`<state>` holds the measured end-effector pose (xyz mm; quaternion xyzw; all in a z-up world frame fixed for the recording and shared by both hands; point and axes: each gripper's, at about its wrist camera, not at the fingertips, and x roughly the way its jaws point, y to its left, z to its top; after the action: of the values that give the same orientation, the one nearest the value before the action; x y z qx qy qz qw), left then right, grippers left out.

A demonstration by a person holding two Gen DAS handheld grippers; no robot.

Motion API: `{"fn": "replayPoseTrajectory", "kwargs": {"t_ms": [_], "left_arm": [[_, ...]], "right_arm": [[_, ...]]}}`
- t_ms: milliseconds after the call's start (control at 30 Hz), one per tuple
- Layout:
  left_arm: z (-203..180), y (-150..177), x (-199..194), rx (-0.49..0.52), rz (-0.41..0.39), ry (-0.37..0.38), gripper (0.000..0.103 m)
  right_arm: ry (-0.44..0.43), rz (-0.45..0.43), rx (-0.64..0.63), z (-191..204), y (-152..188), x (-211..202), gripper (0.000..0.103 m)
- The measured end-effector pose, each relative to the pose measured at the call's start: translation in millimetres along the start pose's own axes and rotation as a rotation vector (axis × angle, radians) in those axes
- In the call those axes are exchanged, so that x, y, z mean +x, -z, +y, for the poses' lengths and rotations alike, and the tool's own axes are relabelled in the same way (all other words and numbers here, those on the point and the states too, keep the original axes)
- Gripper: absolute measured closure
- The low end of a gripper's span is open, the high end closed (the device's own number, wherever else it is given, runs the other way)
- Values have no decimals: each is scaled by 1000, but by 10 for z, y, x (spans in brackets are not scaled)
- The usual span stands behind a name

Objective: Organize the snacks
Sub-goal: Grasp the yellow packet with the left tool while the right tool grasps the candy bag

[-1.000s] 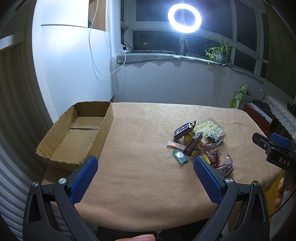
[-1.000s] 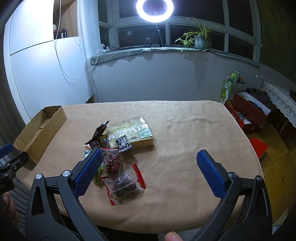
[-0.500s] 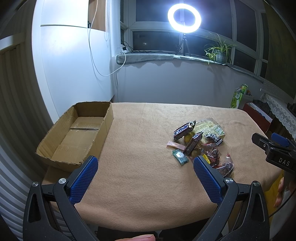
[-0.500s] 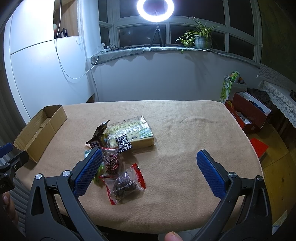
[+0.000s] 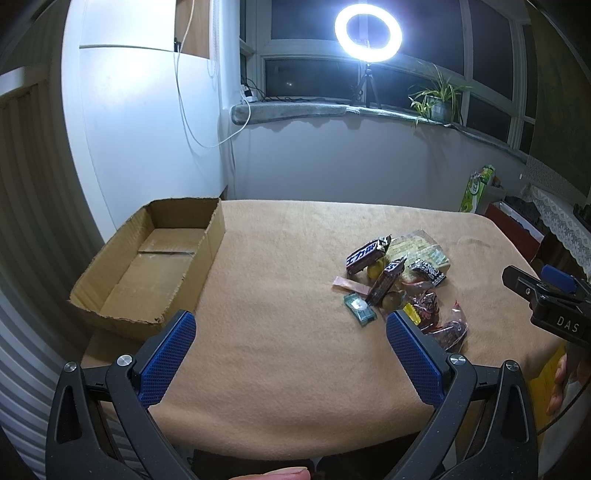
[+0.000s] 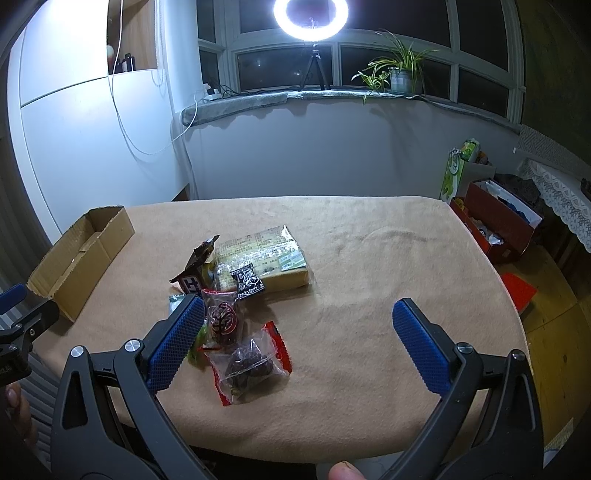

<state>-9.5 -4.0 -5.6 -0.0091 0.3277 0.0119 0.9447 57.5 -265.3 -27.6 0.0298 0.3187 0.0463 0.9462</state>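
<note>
Since both the left gripper [image 5: 290, 334] and right gripper [image 6: 297, 321] hover spread wide and empty, nothing's sorted yet; next, grab a snack [image 6: 249, 363] for the box [image 5: 155, 266].

Room behind the table, night outside the windows.
Ring light [image 6: 310, 14] is glowing on its tripod on the sill; a potted plant [image 6: 400, 70] is sitting to its right, a white cable [image 5: 192, 107] is hanging down the cabinet (far end hidden), a red box [image 6: 498, 229] is lying open on the floor.
</note>
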Motion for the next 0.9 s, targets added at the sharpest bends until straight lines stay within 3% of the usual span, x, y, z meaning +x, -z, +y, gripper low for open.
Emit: {"fn": "replayPoseTrajectory", "kwargs": {"t_ms": [233,467,733,900], "left_arm": [[-64,193,308,19,74,35,1],[-222,517,729,91,171,36,1],[-215,637,1033,86,240,106,0],[-120,717,1048,67,172,134,0]], "right_arm": [[5,69,-10,-15,171,183,0],[-50,147,-48,-3,494,366,0],[-124,182,-76,128,769,636,0],[-152,141,-111,141,906,708,0]]}}
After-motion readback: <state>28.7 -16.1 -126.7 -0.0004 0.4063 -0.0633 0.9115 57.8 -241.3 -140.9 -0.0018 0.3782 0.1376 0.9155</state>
